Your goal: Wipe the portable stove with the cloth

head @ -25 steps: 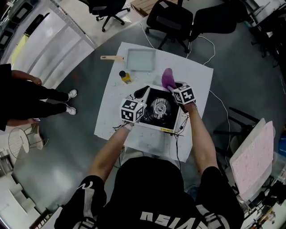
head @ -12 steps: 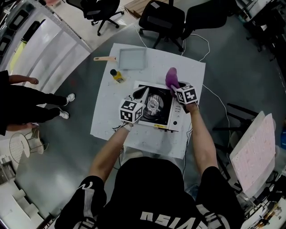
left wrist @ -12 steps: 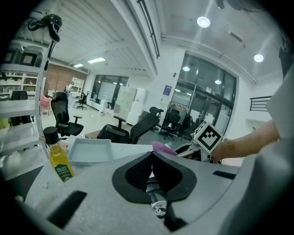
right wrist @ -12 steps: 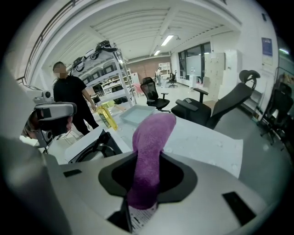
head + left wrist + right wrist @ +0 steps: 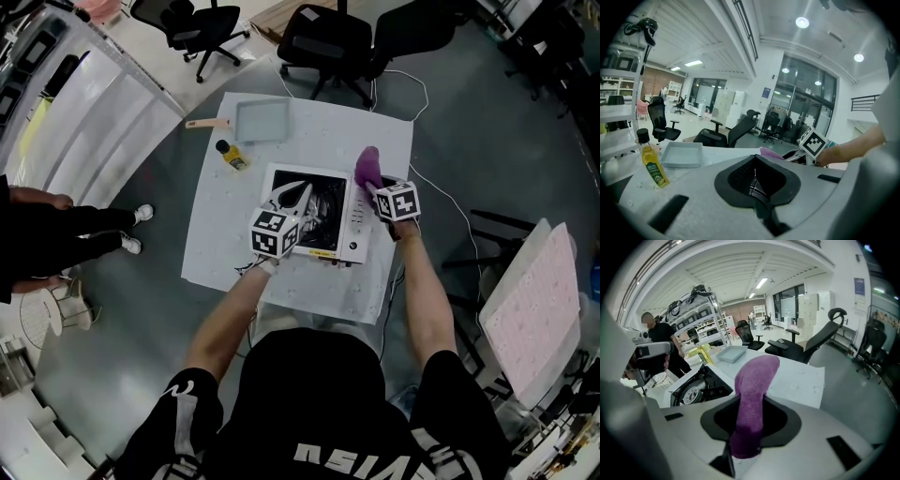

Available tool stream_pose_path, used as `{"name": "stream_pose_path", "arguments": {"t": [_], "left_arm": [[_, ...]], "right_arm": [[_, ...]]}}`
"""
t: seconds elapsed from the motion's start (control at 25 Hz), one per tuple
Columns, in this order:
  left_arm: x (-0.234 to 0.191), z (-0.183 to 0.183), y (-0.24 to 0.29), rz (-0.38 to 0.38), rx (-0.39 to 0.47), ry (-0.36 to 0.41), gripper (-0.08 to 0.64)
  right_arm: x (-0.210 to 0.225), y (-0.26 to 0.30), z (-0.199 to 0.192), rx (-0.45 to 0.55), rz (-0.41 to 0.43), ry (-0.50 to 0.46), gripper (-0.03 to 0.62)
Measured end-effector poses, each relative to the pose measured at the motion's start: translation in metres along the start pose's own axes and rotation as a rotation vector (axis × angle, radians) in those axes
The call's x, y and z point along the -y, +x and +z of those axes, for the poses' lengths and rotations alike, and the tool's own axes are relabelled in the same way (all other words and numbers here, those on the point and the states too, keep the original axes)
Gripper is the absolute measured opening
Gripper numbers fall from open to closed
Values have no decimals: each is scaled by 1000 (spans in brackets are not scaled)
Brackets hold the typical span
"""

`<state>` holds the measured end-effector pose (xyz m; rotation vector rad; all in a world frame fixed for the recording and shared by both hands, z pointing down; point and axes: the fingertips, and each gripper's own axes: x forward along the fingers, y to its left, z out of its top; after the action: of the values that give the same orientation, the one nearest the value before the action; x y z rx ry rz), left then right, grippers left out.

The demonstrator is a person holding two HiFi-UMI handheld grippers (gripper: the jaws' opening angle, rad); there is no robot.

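Your right gripper pinches the purple cloth, which pokes out past its tips, clear of the portable stove just to its left. Your left gripper is pressed together, apparently empty. You seem to be lining up a wipe, so lower the cloth onto the stove top and sweep.

White letters on black shirt cut off, seemingly ASIAN; yellow bottle label too small

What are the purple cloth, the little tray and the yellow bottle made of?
The purple cloth: soft fabric, probably terry or microfibre; its surface looks fuzzy and it flops over.
The tray: likely plastic, pale grey-blue, smooth and matte.
The yellow bottle: clear plastic, I think; the yellow liquid shows through, under a black cap.
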<state>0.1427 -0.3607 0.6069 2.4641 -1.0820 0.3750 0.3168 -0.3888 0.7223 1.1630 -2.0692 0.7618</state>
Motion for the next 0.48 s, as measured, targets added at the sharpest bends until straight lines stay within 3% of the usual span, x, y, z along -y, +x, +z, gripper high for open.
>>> {"name": "stream_pose_path", "arguments": {"t": [0.48], "left_arm": [[40, 7, -25, 38, 55, 5, 9]], "right_arm": [[1, -60, -16, 66, -32, -19, 109]]}}
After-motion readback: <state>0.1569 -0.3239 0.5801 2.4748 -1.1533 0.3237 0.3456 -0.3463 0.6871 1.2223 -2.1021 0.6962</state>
